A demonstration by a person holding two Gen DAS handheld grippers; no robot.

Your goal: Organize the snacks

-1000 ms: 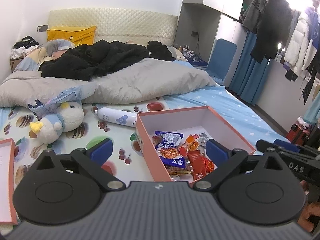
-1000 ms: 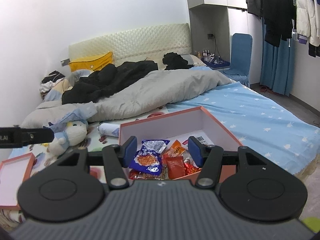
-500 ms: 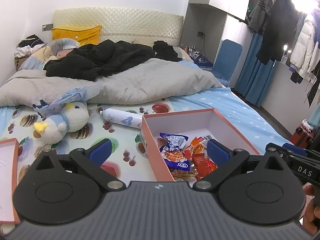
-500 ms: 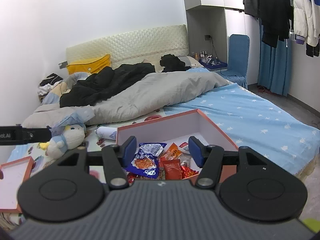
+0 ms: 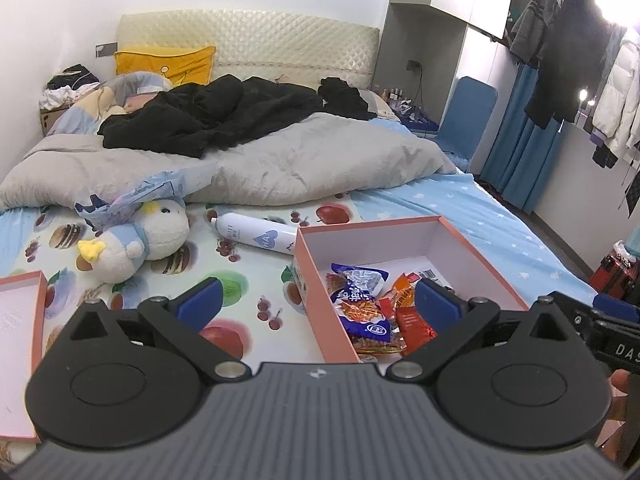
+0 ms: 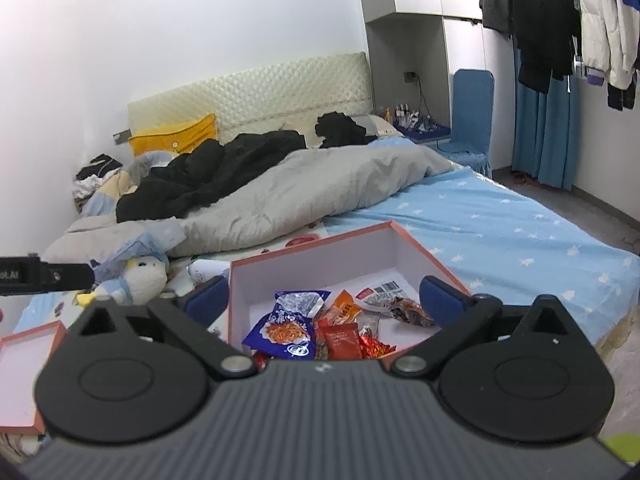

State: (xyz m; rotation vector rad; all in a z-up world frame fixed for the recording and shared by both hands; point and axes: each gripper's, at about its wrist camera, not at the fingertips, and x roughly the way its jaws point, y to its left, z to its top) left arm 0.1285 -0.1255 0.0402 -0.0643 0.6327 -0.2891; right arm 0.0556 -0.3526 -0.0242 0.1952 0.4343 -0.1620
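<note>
On the fruit-print bed sheet (image 5: 240, 280), a white spray bottle (image 5: 256, 236) touches the pink-rimmed cardboard snack box (image 5: 316, 304); both grippers' jaws gape wide, empty.

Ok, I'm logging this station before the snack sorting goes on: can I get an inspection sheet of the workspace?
Surface: bed with fruit-print and blue star sheets.
Job's things: open pink box holding snack packets; box lid lies apart at left.
Clutter: plush duck, white spray can, grey duvet, black clothes.
Grippers: left gripper and right gripper both open, empty.
Cables: one at wall outlet.
Surroundings: blue chair, hanging coats.
</note>
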